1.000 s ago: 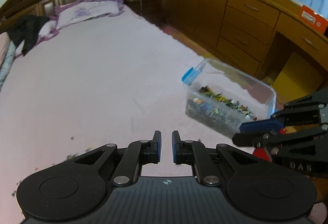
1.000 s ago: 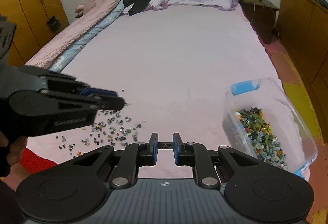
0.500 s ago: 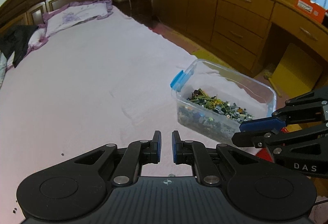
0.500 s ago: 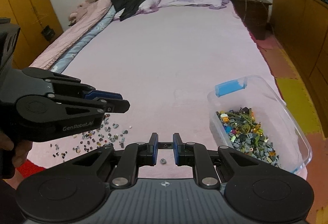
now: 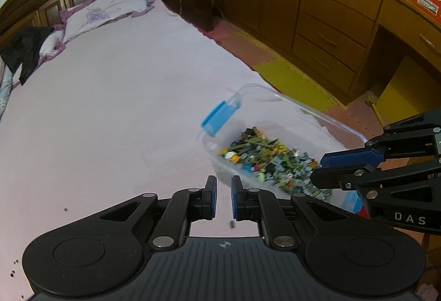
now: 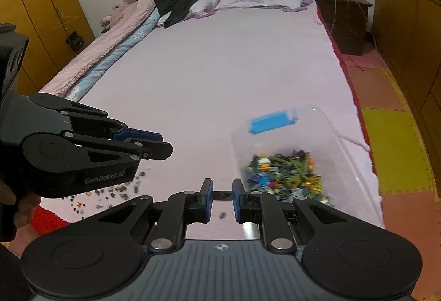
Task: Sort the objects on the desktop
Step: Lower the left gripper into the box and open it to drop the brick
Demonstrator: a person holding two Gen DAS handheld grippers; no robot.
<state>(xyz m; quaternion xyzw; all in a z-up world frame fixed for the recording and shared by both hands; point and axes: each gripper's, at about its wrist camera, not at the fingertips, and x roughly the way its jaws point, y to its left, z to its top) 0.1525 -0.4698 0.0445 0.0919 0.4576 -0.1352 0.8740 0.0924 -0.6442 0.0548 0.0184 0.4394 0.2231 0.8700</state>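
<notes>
Both grippers are nearly closed, with only a narrow slot between the blue pads, and neither has hold of anything. Left gripper (image 5: 223, 183) is angled down over the pink bedsheet (image 5: 115, 113); through the slot between its fingers a single small dark piece (image 5: 232, 223) lies loose on the sheet. Right gripper (image 6: 222, 188) is likewise angled down over the sheet, with one small dark piece (image 6: 222, 215) visible on the fabric between its fingers, not pinched.

Clear plastic container (image 6: 325, 130) rests on the bed near the right-hand edge of the mattress. It has a blue latch (image 6: 271, 121) on its far end and holds a heap of small multicoloured bricks (image 6: 286, 171). In the left wrist view the container (image 5: 289, 113) sits just ahead and to the right of the left gripper, and the right gripper (image 5: 319, 171) reaches in from the right edge, overlapping the container's near end.

Scattered small pieces (image 6: 115, 190) lie on the sheet near the foot of the bed, beneath the left gripper (image 6: 165, 148) as seen from the right wrist. A hand (image 6: 16, 207) is partly visible at the left edge of that view
</notes>
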